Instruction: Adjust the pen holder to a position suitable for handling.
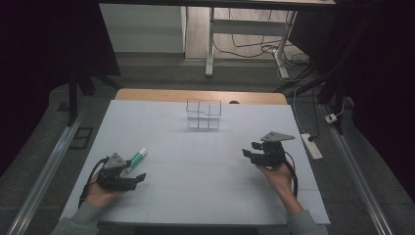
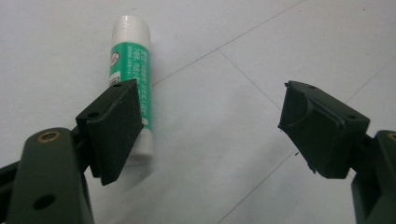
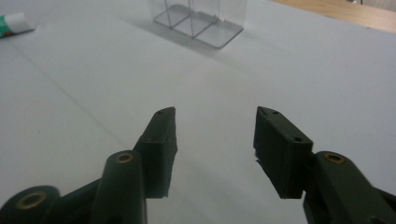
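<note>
On the left of the table, the left claw rests low at about seven o'clock from the table's middle, jaws wide apart and holding nothing. The glue stick lies flat just beside it, at roughly one o'clock from the hand, white cap pointing up-table. In the left gripper view the glue stick sits partly behind the left-hand jaw rather than between the two, so it lies outside the gap.

Toward twelve o'clock, near the far edge, stands the clear box, upright and well apart from both claws; its compartments look empty. The right gripper view shows the box ahead and the stick's end off at ten o'clock.

On the right, the right claw is held above the table at about four o'clock, jaws partly apart with nothing between them.

The likely work is putting the stick into the box. The risks: closing the left claw from here would miss, or the near jaw would nudge the round stick so it rolls away. A grip near one end could let it tilt and slip. At the box, a slanted stick could catch the rim or a divider and tip the light box over.
</note>
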Demonstrator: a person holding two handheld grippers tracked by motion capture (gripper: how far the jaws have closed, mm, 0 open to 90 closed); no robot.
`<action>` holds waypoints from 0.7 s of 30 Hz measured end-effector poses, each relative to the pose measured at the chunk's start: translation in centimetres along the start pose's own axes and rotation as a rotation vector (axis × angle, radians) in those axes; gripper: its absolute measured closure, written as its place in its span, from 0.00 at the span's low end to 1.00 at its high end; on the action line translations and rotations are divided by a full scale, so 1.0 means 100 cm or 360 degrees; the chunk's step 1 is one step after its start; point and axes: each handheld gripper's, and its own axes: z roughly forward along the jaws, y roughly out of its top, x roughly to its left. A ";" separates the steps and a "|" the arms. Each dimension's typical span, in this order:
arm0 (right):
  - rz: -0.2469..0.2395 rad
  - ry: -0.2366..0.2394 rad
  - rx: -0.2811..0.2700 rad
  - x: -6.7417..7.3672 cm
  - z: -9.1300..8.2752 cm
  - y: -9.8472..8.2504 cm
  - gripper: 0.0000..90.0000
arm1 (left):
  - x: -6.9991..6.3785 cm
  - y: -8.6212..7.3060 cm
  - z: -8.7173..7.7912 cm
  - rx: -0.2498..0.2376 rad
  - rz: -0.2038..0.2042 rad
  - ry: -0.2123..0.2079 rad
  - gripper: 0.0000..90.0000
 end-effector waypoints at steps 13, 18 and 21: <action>-0.0002 0.0060 -0.0017 0.001 -0.034 -0.039 0.42 | 0.001 0.002 -0.001 0.0017 -0.0001 0.0027 0.23; -0.0064 0.0074 0.0008 0.003 -0.032 -0.042 0.39 | 0.002 0.003 -0.001 0.0025 -0.0005 0.0024 0.23; -0.0074 0.0085 0.0026 0.003 -0.030 -0.043 0.38 | 0.003 0.003 0.000 0.0031 -0.0005 0.0021 0.23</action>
